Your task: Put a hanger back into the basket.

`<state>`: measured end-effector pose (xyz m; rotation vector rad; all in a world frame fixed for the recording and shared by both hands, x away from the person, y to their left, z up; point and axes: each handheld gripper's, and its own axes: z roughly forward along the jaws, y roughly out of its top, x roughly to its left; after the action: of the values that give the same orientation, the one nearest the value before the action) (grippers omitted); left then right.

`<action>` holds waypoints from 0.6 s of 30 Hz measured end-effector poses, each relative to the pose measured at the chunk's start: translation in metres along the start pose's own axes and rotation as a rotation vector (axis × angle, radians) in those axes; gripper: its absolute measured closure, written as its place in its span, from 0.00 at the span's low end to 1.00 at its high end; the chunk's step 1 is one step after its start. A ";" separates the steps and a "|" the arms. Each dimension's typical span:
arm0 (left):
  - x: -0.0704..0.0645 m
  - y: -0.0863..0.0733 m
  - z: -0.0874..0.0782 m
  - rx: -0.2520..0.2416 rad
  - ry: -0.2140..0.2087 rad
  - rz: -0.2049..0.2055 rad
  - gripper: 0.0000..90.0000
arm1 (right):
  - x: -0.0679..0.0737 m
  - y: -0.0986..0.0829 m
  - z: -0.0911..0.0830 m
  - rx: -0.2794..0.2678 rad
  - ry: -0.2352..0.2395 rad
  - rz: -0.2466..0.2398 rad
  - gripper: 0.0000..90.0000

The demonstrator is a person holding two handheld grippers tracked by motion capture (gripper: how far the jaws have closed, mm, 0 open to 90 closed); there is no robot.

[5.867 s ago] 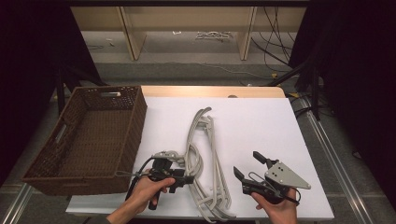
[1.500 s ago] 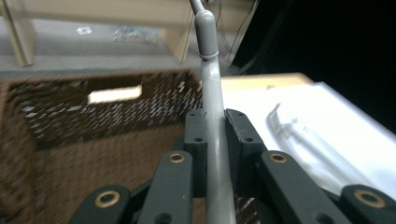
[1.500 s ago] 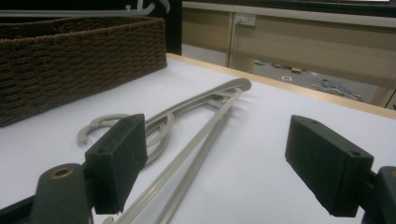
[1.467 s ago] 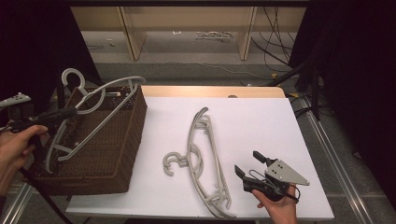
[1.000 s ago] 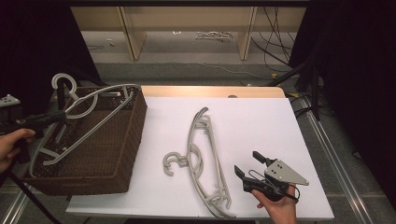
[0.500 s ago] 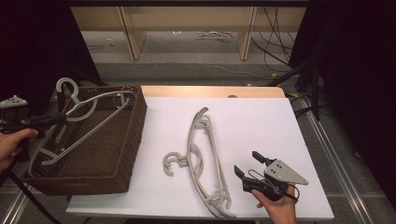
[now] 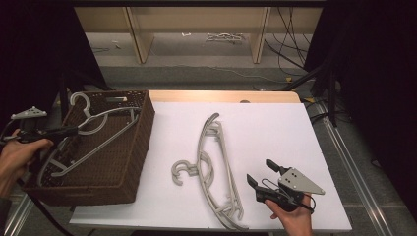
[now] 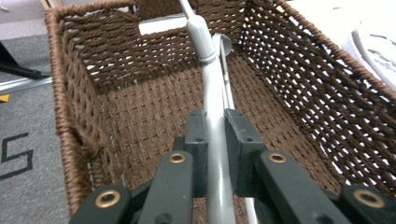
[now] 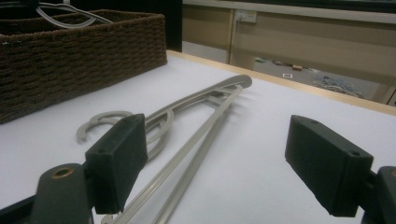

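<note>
1. The left claw [image 7: 69, 131] is at the far left of the scene, above the near-left part of the brown wicker basket [image 7: 125, 167]. Its jaws are closed tightly on the grey hanger [image 7: 93, 140] — in the left gripper view the two black pads press on both sides of the grey bar [image 8: 215, 140].
2. This held hanger is inside the basket area and tilted. Its hook [image 7: 81, 101] points to the far side, above the far-left corner of the basket, and its long bar goes down to the near-left inside part. I cannot tell if the low end touches the basket floor.
3. The basket stands on the left edge of the white desk [image 7: 275, 132]; its far wall has a handle opening [image 8: 161, 24].
4. The person's left hand [image 7: 17, 157] holds the left claw from the near-left, outside the basket.
5. The right claw [image 7: 261, 172] rests low at the near-right part of the desk, held by the right hand [image 7: 292, 216]. Its jaws stand wide open and hold nothing — in the right gripper view the two pads are well apart, with the desk between them.
6. A pile of grey hangers [image 7: 216, 167] lies flat in the middle of the desk, going from far to near. Their hooks [image 7: 183, 172] point left, toward the basket.
7. The right claw is just beside the near end of this pile, on its right side, not touching it.
</note>
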<state>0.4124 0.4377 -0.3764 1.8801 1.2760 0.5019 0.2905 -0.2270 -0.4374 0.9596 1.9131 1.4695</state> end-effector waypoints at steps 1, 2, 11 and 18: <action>0.001 -0.001 0.001 0.012 0.014 0.012 0.89 | 0.000 0.000 0.000 0.000 0.001 0.001 0.24; 0.002 -0.004 0.003 0.027 0.025 0.025 0.88 | 0.000 0.000 0.000 0.010 0.005 -0.003 0.24; 0.009 -0.017 0.016 0.142 0.060 -0.001 0.86 | 0.000 0.000 0.000 0.007 0.006 -0.004 0.24; 0.007 -0.020 0.016 0.096 0.154 -0.072 0.78 | 0.000 0.000 0.000 0.002 0.000 -0.003 0.24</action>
<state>0.4152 0.4415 -0.4026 1.8965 1.4869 0.5654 0.2908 -0.2273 -0.4378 0.9574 1.9154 1.4656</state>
